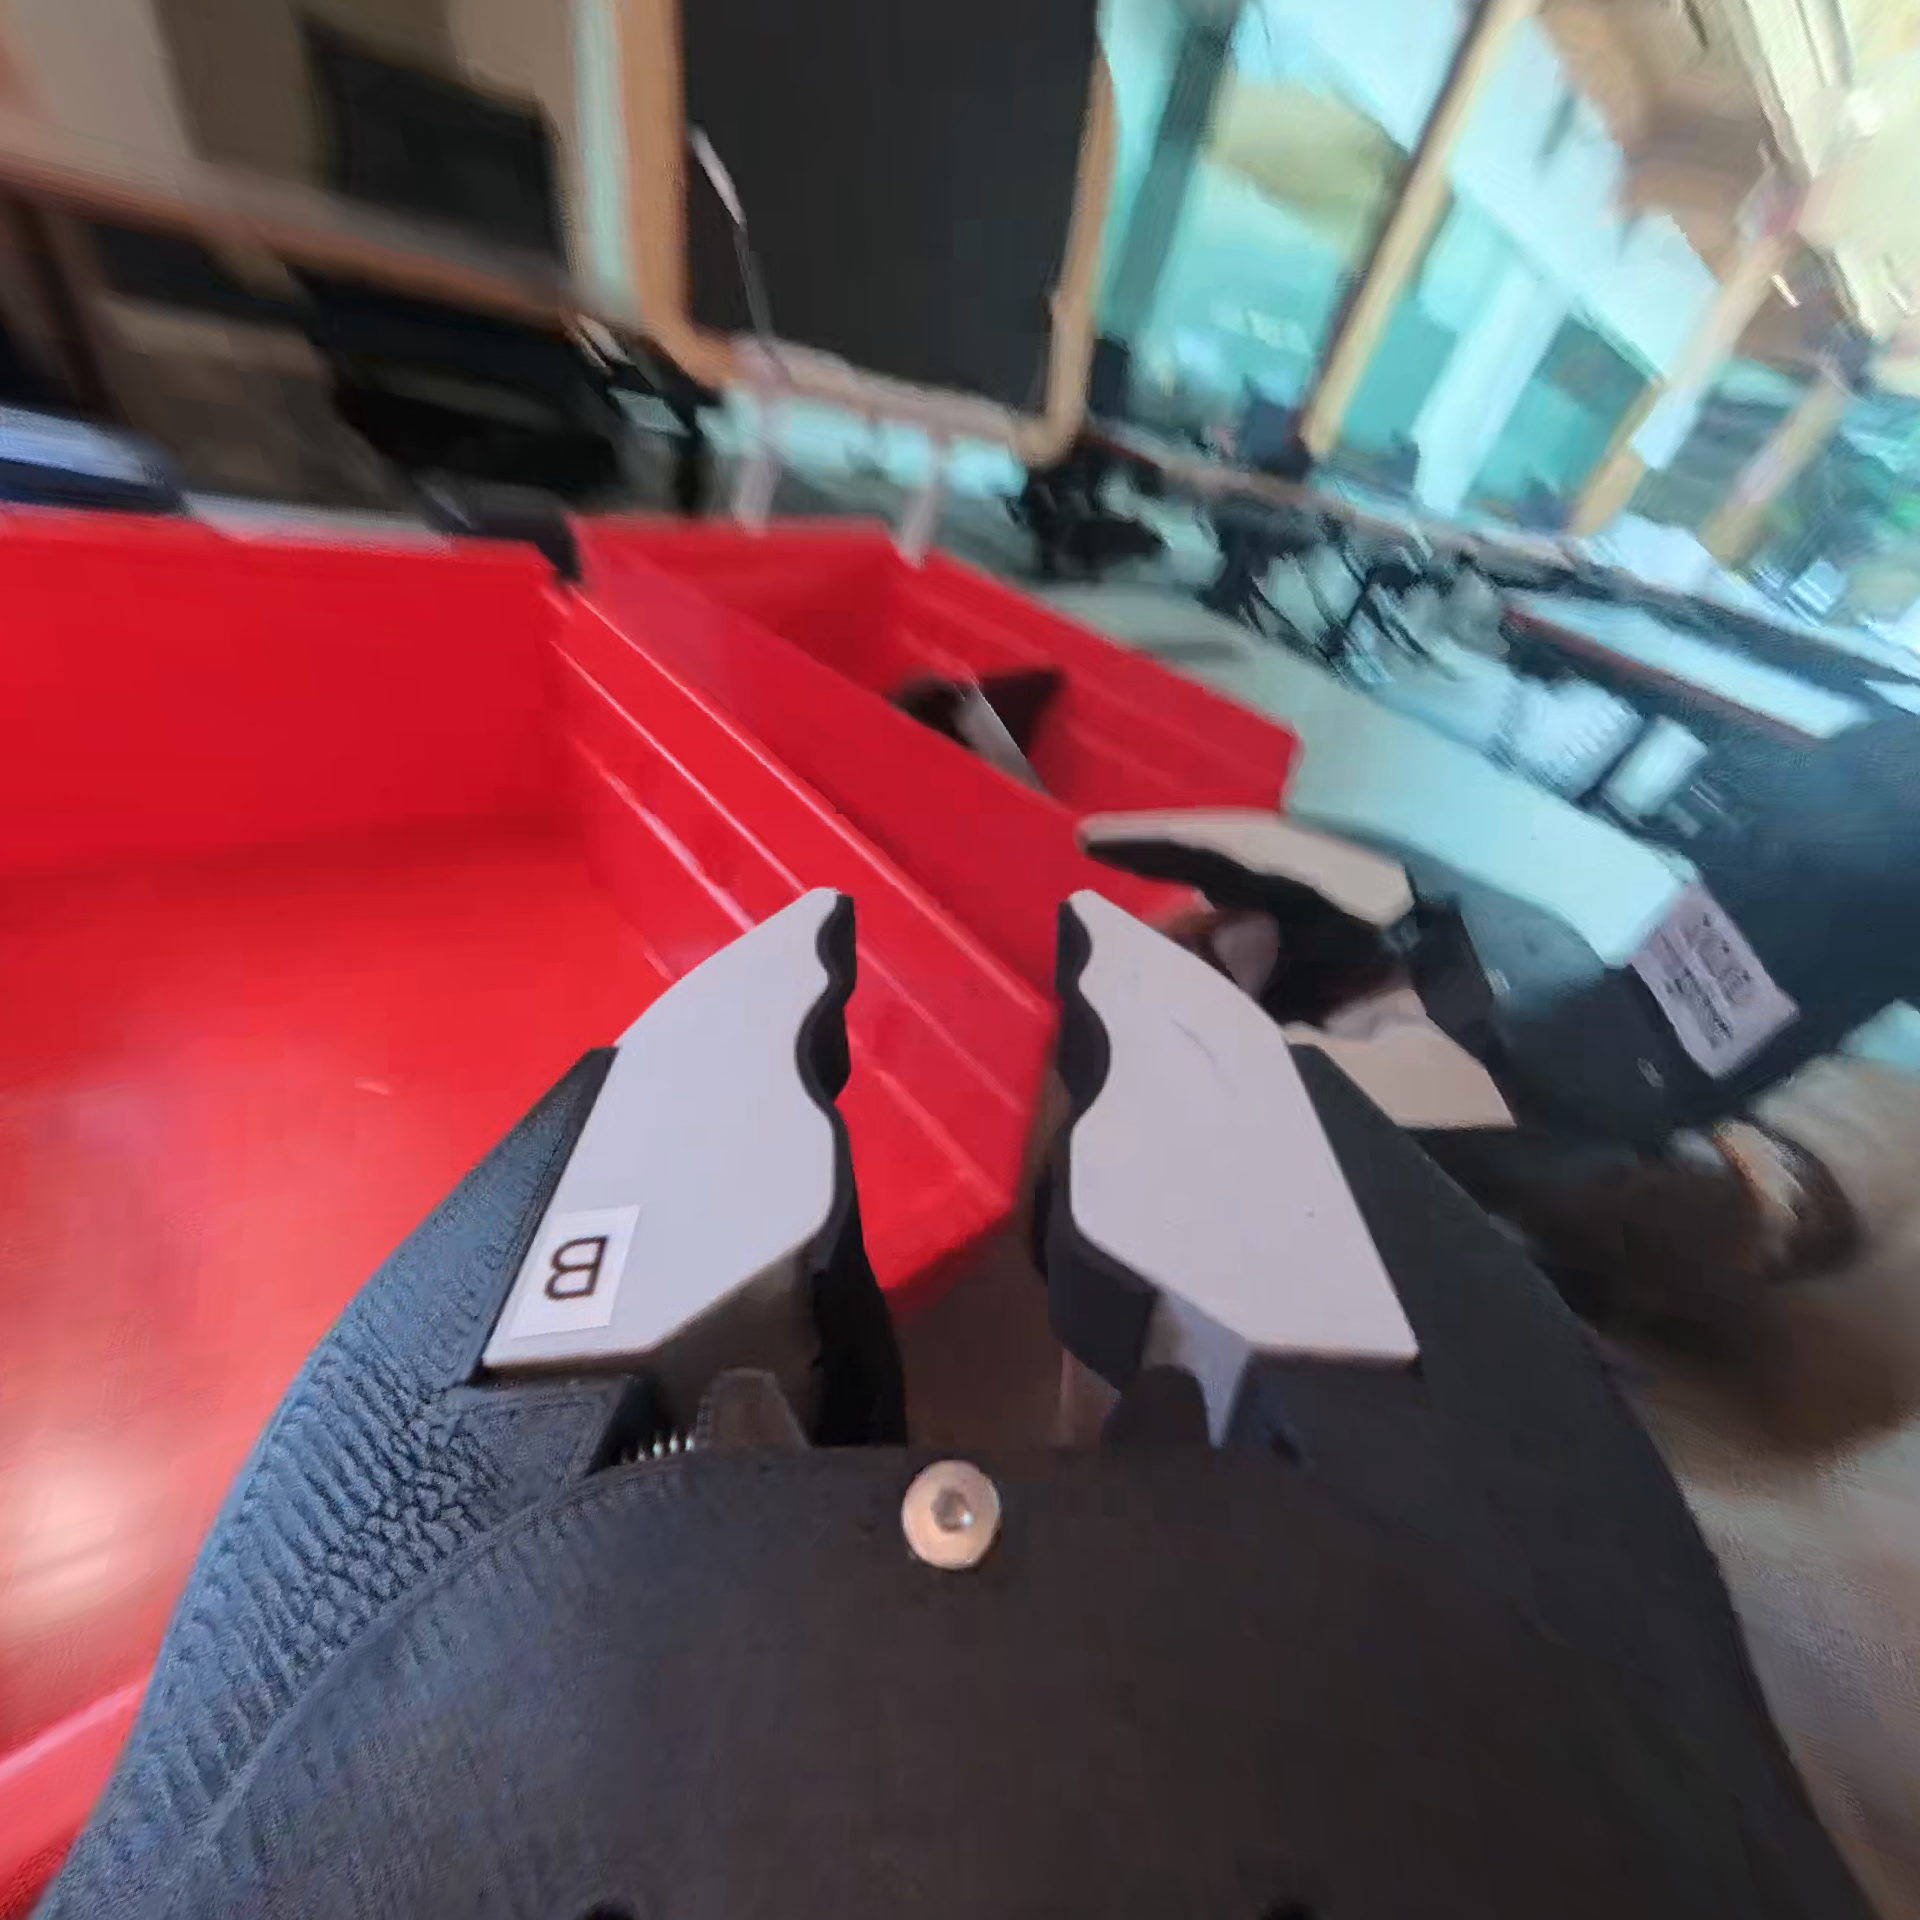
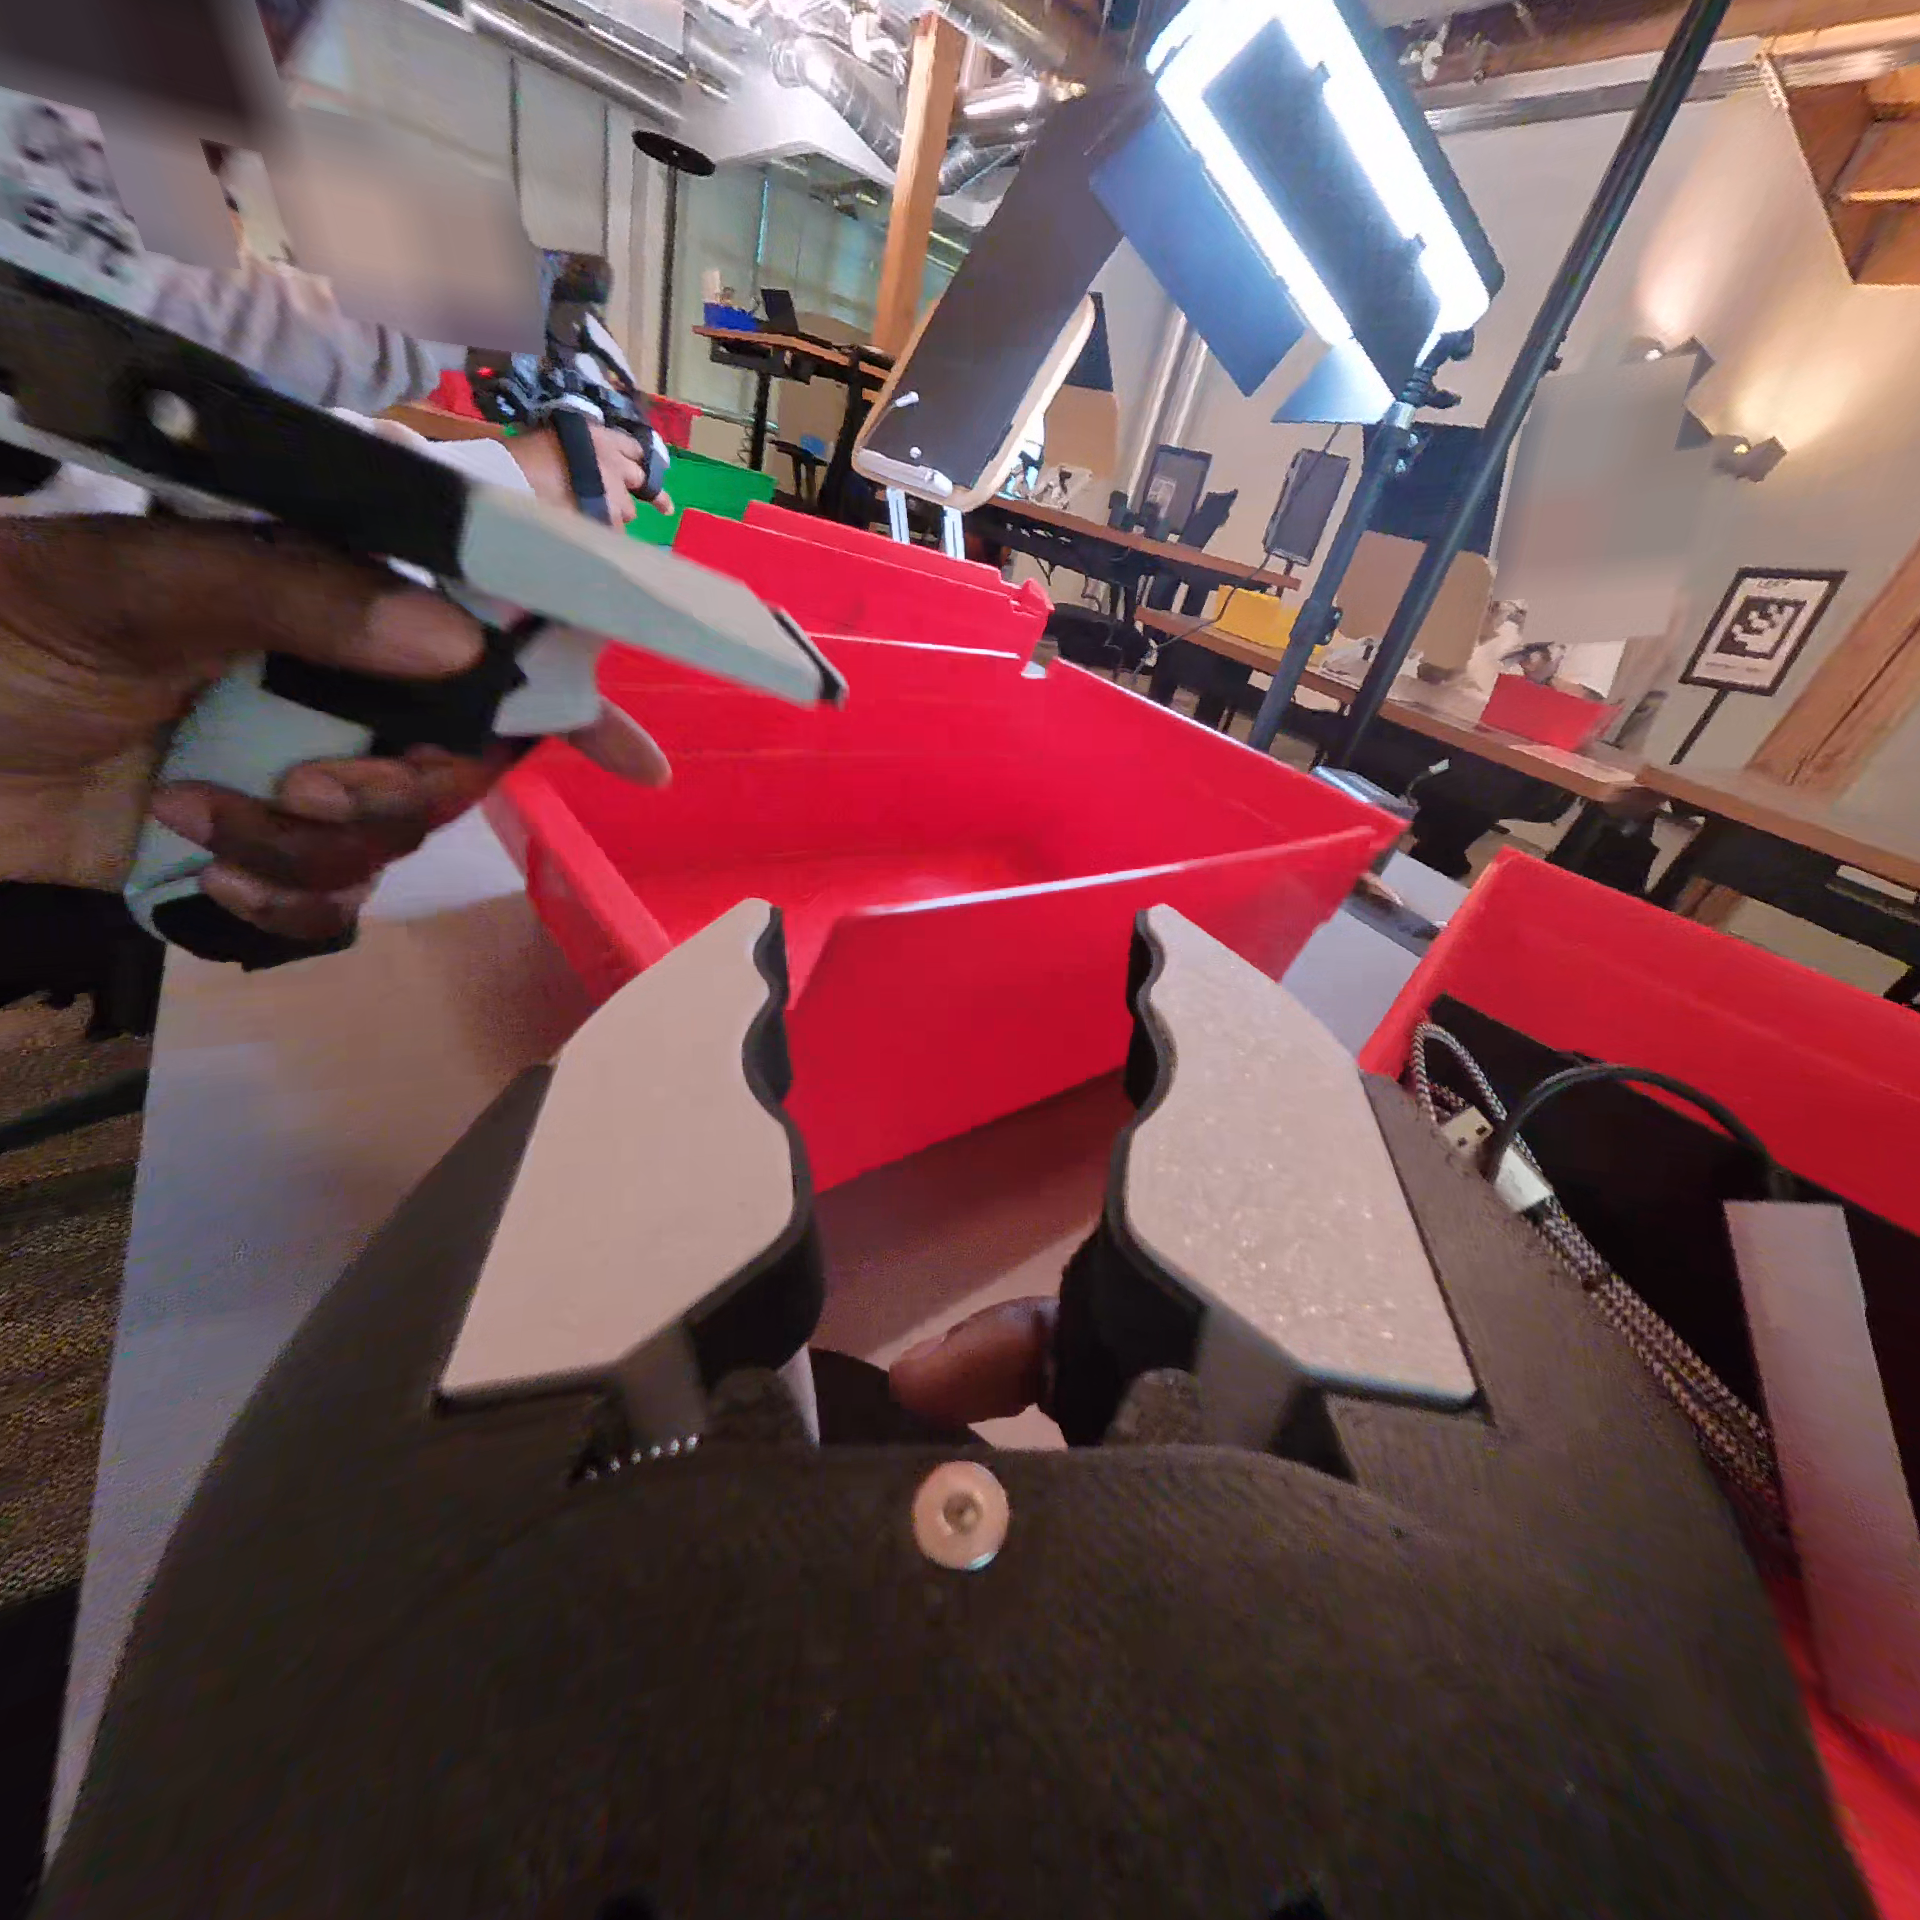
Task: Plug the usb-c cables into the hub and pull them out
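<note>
Both grippers' jaws stand apart, empty; braided cable (image 2: 1621, 1288) lies lengthwise in right bin (image 2: 1662, 997).

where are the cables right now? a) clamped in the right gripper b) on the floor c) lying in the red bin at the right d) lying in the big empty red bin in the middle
c: in the right wrist view the braided cable and black cable lie in the red bin at the right, while the right gripper is open and empty.
</note>
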Available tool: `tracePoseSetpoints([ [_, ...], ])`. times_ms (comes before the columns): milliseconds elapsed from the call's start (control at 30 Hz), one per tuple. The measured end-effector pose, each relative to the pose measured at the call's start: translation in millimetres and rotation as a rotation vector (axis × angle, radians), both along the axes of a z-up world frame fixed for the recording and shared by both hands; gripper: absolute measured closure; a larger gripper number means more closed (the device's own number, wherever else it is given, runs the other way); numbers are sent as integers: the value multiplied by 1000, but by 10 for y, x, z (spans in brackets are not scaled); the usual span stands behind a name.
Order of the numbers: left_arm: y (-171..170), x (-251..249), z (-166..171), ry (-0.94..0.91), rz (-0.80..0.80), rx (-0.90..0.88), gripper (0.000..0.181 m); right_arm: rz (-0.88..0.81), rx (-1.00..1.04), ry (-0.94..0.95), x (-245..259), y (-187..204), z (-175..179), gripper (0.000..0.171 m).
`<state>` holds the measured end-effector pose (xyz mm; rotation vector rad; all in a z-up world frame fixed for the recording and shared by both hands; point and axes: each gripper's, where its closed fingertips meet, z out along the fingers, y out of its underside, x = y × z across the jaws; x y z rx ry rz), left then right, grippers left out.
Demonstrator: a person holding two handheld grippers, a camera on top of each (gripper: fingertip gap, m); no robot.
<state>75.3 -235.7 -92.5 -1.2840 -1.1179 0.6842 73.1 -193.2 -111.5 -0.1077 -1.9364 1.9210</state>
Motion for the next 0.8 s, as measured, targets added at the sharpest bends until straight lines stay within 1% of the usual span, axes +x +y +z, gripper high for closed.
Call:
tracePoseSetpoints([
  [33, -185, 18, 139, 83, 118, -6, 142, -18, 13, -27, -41, 1, -27, 109],
  [100, -702, 171, 358, 234, 453, -46, 134, -16, 43, -70, -74, -27, -78, 109],
  [133, -946, 298, 399, 278, 616, -99, 130, -31, 64, -90, -108, -39, -107, 111],
  [167, -1138, 398, 353, 254, 739, -171, 127, -44, 89, -107, -135, -54, -145, 113],
  [200, -1257, 434, 231, 165, 792, -233, 120, -60, 117, -122, -170, -68, -190, 114],
  [233, -1310, 414, 58, 46, 786, -251, 113, -80, 147, -140, -205, -81, -244, 116],
  [267, -1278, 350, -134, -68, 722, -224, 106, -95, 185, -159, -238, -97, -304, 118],
  [300, -1174, 270, -342, -174, 618, -175, 103, -103, 232, -179, -257, -112, -372, 123],
  [333, -1077, 211, -570, -285, 528, -145, 103, -109, 285, -196, -273, -126, -442, 128],
  [367, -1053, 178, -818, -395, 487, -160, 105, -141, 330, -213, -313, -120, -508, 135],
  [400, -1099, 162, -1047, -491, 494, -202, 111, -189, 358, -208, -389, -103, -529, 149],
  [433, -1060, 105, -1061, -480, 460, -163, 111, -243, 368, -212, -440, -56, -566, 156],
  [467, -1097, 80, -1028, -446, 489, -151, 119, -257, 382, -193, -457, -37, -564, 156],
  [567, -1178, 92, -918, -407, 571, -196, 141, -289, 413, -98, -480, 10, -546, 157],
  [633, -1219, 134, -693, -305, 636, -228, 154, -296, 375, -24, -472, 38, -443, 157],
  [700, -1197, 219, -388, -177, 673, -232, 164, -316, 278, 81, -447, 93, -216, 158],
  [733, -1161, 275, -217, -102, 677, -267, 170, -336, 230, 130, -451, 148, -77, 159],
  [800, -1034, 362, 68, -3, 675, -326, 168, -336, 126, 187, -421, 254, 220, 161],
])
